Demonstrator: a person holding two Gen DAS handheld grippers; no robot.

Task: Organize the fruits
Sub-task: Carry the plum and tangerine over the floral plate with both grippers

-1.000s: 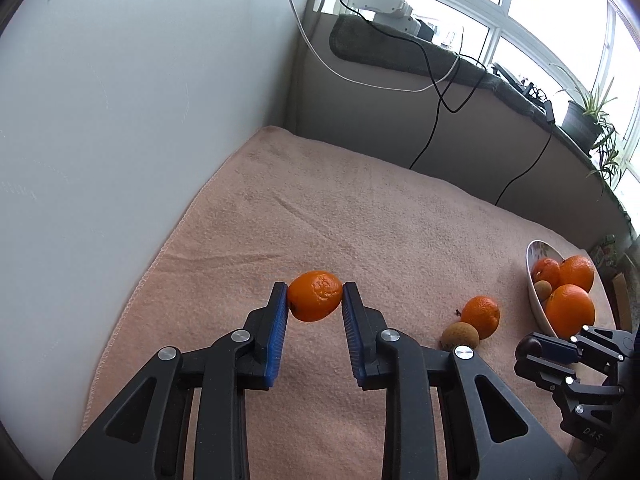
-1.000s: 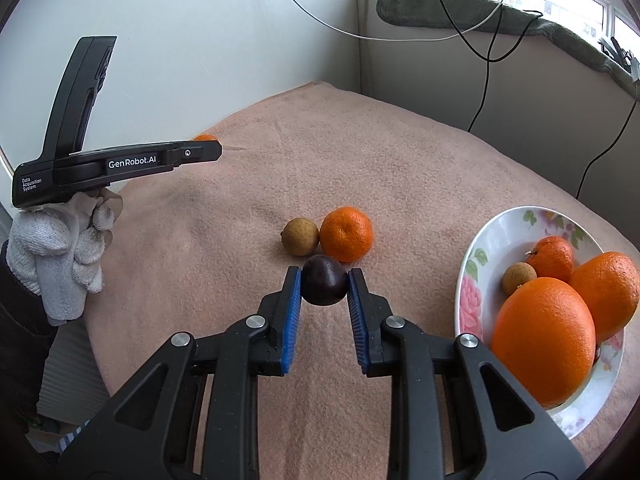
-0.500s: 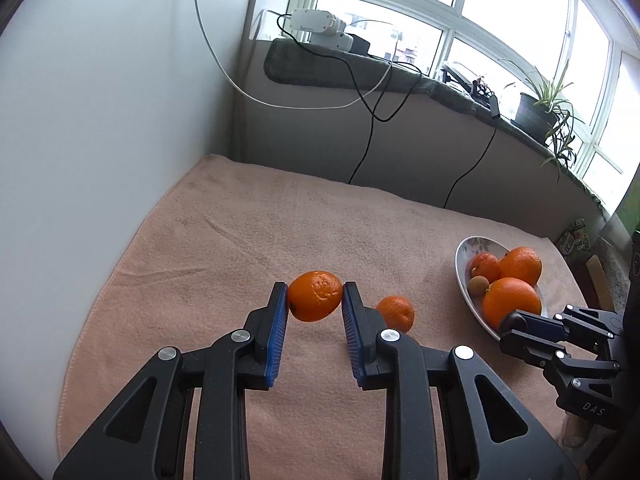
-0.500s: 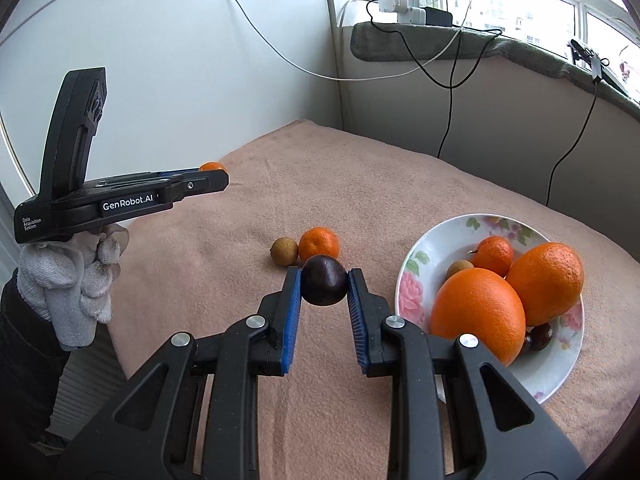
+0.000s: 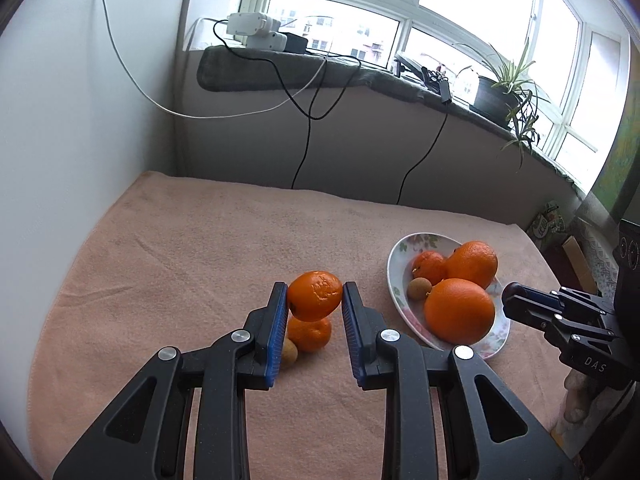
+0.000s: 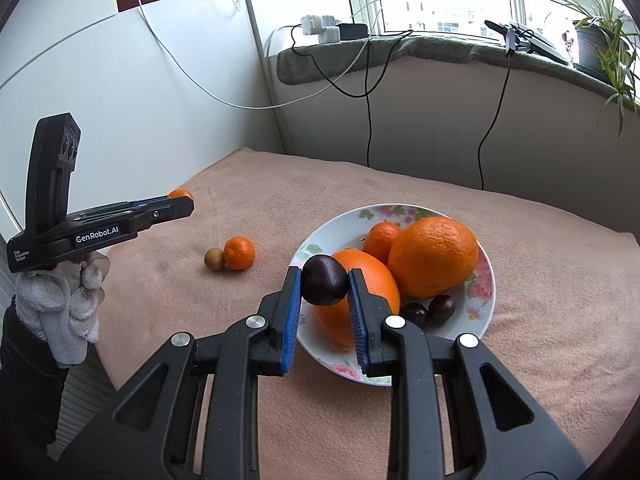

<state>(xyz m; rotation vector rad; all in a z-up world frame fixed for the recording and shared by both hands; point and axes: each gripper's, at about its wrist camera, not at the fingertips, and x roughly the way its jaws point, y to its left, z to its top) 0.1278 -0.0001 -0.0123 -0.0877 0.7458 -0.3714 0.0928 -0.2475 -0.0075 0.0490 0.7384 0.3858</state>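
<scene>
My left gripper [image 5: 315, 300] is shut on a mandarin [image 5: 315, 295] and holds it above the pink towel, over a second mandarin [image 5: 310, 334] and a small brown longan [image 5: 289, 353]. My right gripper [image 6: 324, 282] is shut on a dark plum [image 6: 323, 279], held over the near left rim of the floral plate [image 6: 320, 352]. The plate holds two big oranges [image 6: 434, 256], a small mandarin [image 6: 380, 240], dark plums [image 6: 440, 309] and a longan [image 5: 419, 289]. The left gripper also shows in the right wrist view [image 6: 176, 200].
A pink towel [image 5: 200, 248] covers the table. A white wall [image 5: 72, 120] stands at the left, and a low wall with hanging cables [image 5: 308, 136] at the back. The sill carries a potted plant [image 5: 504, 92]. A gloved hand [image 6: 64, 300] holds the left gripper.
Both grippers have moved right toward the plate with their fruit. The right gripper's plum now hangs over the plate's edge; the left mandarin is above the loose mandarin and longan.
</scene>
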